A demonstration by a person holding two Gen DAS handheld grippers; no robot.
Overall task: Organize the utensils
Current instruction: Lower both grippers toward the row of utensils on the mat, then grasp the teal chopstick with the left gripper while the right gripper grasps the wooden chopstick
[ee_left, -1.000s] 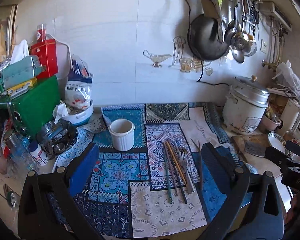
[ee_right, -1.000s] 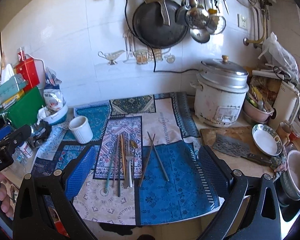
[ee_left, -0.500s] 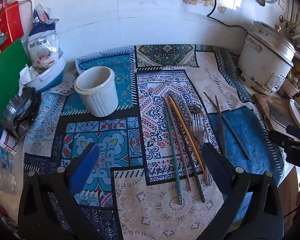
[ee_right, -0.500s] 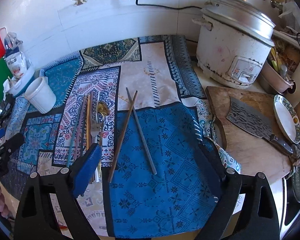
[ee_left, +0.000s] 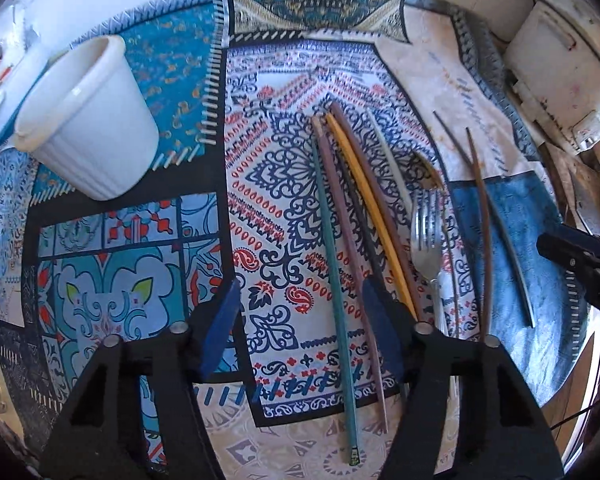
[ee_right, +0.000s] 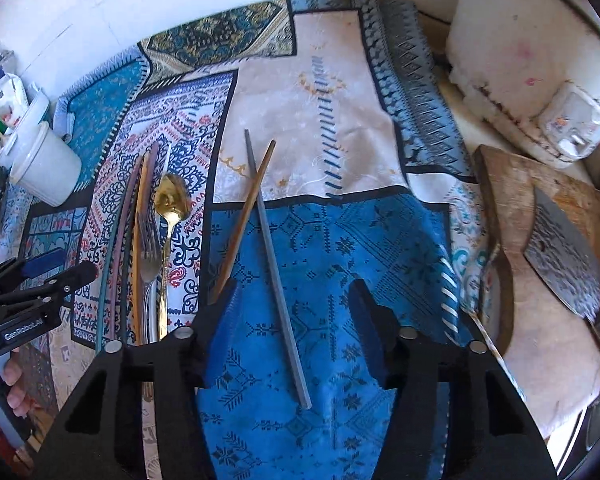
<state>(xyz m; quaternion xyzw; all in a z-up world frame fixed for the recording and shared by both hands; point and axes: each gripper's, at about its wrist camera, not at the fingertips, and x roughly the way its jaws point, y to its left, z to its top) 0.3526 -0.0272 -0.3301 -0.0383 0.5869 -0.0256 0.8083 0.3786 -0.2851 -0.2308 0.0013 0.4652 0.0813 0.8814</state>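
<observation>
- Both claws are closing with nothing gripped: my left gripper (ee_left: pixel 298 312), low in its frame, has the teal chopstick (ee_left: pixel 334 248) and the mauve chopstick (ee_left: pixel 346 240) between its blue pads (ee_left: pixel 220 324), not yet pinched.
- My right gripper (ee_right: pixel 288 312), low centre of its own view, narrows around the long grey chopstick (ee_right: pixel 278 276) lying on the blue patterned cloth (ee_right: pixel 340 248); the brown wooden chopstick (ee_right: pixel 244 216) crosses it and runs under the left-hand pad.
- Further up the left view lie the yellow chopstick (ee_left: pixel 368 212), the steel fork (ee_left: pixel 426 232) and, partly hidden behind it, the gold spoon (ee_right: pixel 172 204), all flat on the cloth.
- At upper left of the left view stands the white ribbed plastic cup (ee_left: pixel 88 128), well apart from the utensils; I cannot see inside it.
- My judgement: sorting has barely begun. Every utensil I can see remains on the cloth, so each chopstick, the fork and the spoon are left to collect, presumably into that cup.
</observation>
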